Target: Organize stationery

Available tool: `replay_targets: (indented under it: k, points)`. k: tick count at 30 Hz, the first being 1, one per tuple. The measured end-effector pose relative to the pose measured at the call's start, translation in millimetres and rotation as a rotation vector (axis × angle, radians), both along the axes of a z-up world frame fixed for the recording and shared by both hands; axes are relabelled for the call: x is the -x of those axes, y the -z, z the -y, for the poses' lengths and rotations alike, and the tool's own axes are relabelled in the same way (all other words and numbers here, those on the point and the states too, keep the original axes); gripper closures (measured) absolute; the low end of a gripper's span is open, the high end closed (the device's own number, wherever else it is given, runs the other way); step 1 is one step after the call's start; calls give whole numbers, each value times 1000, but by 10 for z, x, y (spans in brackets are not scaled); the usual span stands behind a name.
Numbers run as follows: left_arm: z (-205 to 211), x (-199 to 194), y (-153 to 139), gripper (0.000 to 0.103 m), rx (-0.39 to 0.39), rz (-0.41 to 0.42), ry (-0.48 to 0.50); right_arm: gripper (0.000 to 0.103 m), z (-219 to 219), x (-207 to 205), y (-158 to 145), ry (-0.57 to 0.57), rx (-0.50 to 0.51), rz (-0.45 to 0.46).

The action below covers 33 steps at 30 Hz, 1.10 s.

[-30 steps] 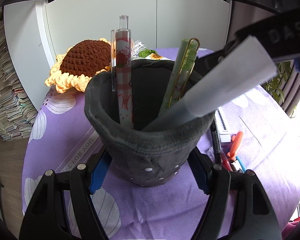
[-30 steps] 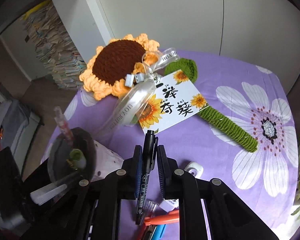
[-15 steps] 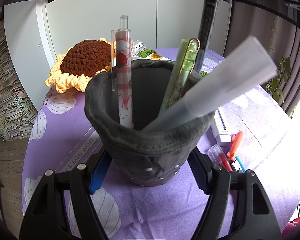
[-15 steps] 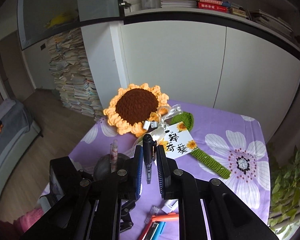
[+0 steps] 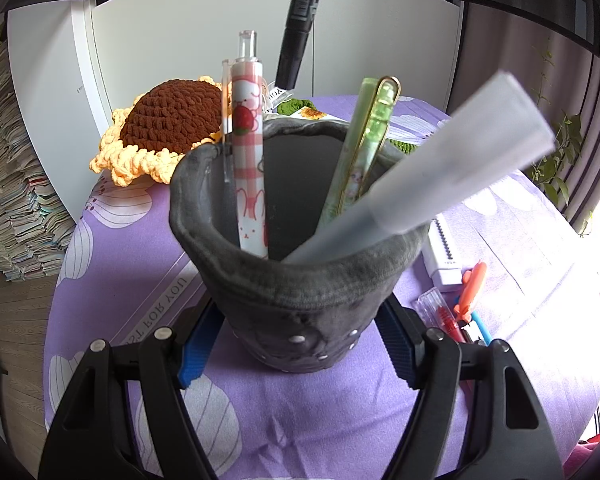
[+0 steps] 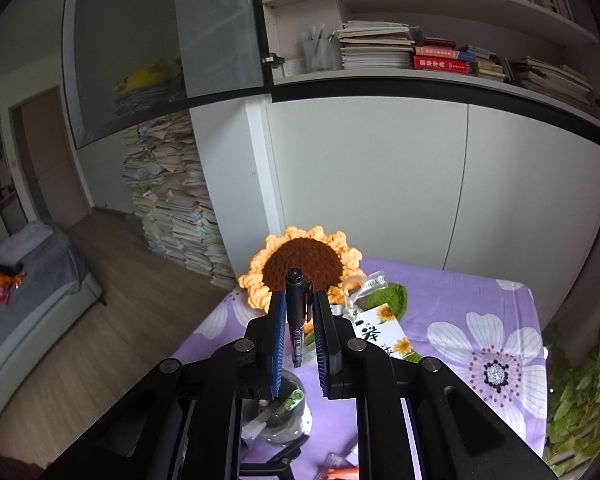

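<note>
My left gripper (image 5: 298, 344) is shut on a grey felt pen holder (image 5: 300, 292), its blue pads pressing both sides near the base. Inside stand a pink checked pen (image 5: 248, 152), a green pen (image 5: 364, 152) and a frosted white pen (image 5: 440, 176). A black marker (image 5: 300, 24) hangs tip down above the holder's far rim. In the right wrist view my right gripper (image 6: 299, 320) is shut on that black marker (image 6: 296, 304), held high over the pen holder (image 6: 284, 412), which shows below the fingers.
A crocheted sunflower (image 5: 168, 120) with a green stem and a printed card (image 6: 380, 332) lies behind the holder on the purple flowered cloth (image 5: 112, 280). Loose red, orange and blue pens (image 5: 460, 300) and a white box (image 5: 442, 248) lie to the right. Leafy plant (image 6: 580, 400) at the table's right edge.
The right gripper has risen with the black marker and tilted up toward the shelves. In the left wrist view the marker now hangs upright over the holder. The left gripper has stayed still.
</note>
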<state>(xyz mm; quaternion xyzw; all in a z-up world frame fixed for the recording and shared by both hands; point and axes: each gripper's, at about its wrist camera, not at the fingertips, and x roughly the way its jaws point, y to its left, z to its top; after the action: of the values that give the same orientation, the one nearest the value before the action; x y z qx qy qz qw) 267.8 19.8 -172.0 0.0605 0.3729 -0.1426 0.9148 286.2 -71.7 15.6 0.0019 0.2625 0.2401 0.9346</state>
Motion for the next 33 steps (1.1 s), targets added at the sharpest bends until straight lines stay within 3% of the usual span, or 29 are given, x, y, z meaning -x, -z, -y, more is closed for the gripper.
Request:
replay_targets:
  k: [9,17,19,25,29,32,33]
  points:
    - [5,-2,0,30,-1,0,0,95,-3,-73,217,-20,-28,-56]
    - [3,-7,3,30,-1,0,0,95,72,38,109,-15,-13,-4]
    - [2,-7,3,30,-1,0,0,95,167,-55,208,8,-26,-51]
    - [-1,-20,9,30,-1,0,0,95,526,-579,940,113,3,-368]
    - [4,-20,16,30,0,-3,0,95,678,-601,1307,89,108,-452]
    - [4,-38,24,30,-2,-5,0,94,880,-511,1446,70,28,-502]
    - [1,-45,28,30,-2,-6,0,88,957,-475,1477,76,-3,-507]
